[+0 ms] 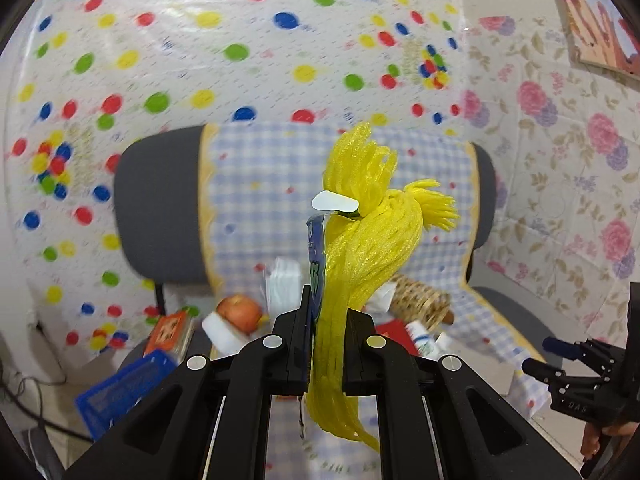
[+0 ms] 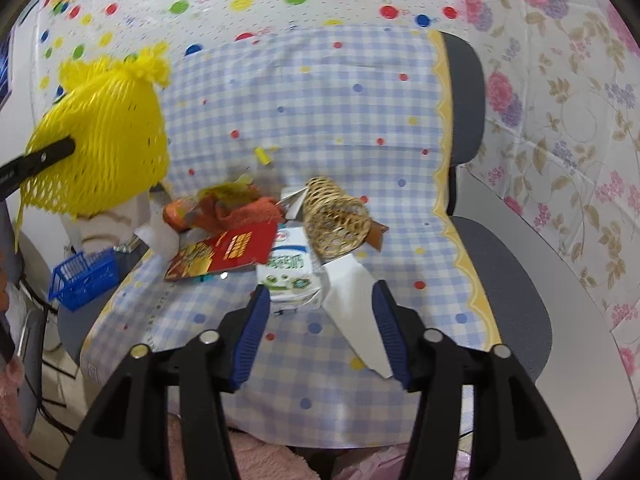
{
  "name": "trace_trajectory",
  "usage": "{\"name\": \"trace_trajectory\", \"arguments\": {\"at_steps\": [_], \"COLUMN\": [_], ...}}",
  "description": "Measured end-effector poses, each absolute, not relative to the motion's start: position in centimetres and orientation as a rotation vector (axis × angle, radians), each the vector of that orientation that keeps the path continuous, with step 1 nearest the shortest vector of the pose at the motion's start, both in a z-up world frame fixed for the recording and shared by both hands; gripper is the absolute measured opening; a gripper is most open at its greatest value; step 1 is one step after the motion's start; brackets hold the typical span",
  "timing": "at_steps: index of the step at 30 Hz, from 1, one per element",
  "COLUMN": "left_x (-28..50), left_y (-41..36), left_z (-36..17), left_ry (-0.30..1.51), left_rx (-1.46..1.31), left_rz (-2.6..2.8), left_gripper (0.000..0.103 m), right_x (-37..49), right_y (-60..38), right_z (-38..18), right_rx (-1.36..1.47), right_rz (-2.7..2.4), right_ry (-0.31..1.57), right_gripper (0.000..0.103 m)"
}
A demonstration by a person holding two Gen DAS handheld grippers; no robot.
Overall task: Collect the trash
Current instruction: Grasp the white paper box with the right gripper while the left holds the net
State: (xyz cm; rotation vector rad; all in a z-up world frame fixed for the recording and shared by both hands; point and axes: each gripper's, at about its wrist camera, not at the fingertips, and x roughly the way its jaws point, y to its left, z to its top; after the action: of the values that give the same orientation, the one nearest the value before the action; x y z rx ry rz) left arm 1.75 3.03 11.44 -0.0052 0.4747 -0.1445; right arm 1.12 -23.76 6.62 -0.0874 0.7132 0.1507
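- Your left gripper (image 1: pixel 325 312) is clamped on the yellow foam fruit net (image 1: pixel 360 240), lifted clear of the chair seat (image 2: pixel 280 360), presumably to carry it off as trash.
- Your right gripper (image 2: pixel 320 320) stands parted, gripping nothing.
- The milk carton (image 2: pixel 290 276) lies mid-seat just ahead of its fingertips; white paper (image 2: pixel 356 312) lies between them, beside the right finger (image 2: pixel 390 320).
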Motion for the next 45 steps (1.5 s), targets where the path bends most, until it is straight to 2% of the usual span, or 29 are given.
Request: {"name": "trace_trajectory", "arguments": {"at_steps": [8,10,11,14,18,23,33,35,37,42,44,45], "left_x": [0.4,0.5,0.6,0.8,1.1,0.9,0.0,0.2,0.6,1.7,1.8,1.9], "left_y": [7.9,8.3,8.6,10.0,11.0,11.6,17.5,18.1,18.4,18.9,19.1,19.1], "left_z": [7.5,7.0,6.8,6.8,9.0,11.9,8.8,8.1,7.5,5.7,5.3,5.1], "left_ry": [0.544,0.549,0.551,0.545,0.489,0.426,0.473,0.486,0.498,0.535,0.545,0.552], "left_rx": [-0.118,-0.113,-0.112,-0.155,-0.183,-0.152,-0.196,-0.196,-0.201,-0.219,-0.225,-0.227], "left_rz": [-0.061,-0.047,-0.042,-0.052,-0.087,-0.035,0.048,0.038,0.026,0.008,0.007,0.007], "left_gripper": [0.010,0.010,0.010,0.010,0.010,0.010,0.010,0.010,0.010,0.010,0.010,0.010], "right_x": [2.0,2.8,3.2,4.5,5.8,5.9,5.7,6.3,7.1,9.5,10.3,10.5], "right_y": [-19.0,-17.4,-16.8,-15.1,-13.6,-10.5,-0.4,1.5,3.1,4.4,4.5,4.4], "right_z": [4.1,3.4,3.1,2.3,1.7,1.5,-0.5,-1.0,-1.7,-3.7,-4.5,-4.7], "right_rx": [-0.071,-0.062,-0.056,-0.050,-0.041,-0.059,-0.118,-0.120,-0.127,-0.109,-0.078,-0.067], "right_rz": [0.266,0.296,0.310,0.328,0.352,0.421,0.538,0.543,0.532,0.472,0.465,0.467], "right_ry": [0.757,0.769,0.771,0.781,0.799,0.803,0.837,0.851,0.869,0.929,0.961,0.969], "right_gripper": [0.054,0.046,0.046,0.046,0.054,0.054,0.055,0.050,0.039,0.037,0.030,0.023]}}
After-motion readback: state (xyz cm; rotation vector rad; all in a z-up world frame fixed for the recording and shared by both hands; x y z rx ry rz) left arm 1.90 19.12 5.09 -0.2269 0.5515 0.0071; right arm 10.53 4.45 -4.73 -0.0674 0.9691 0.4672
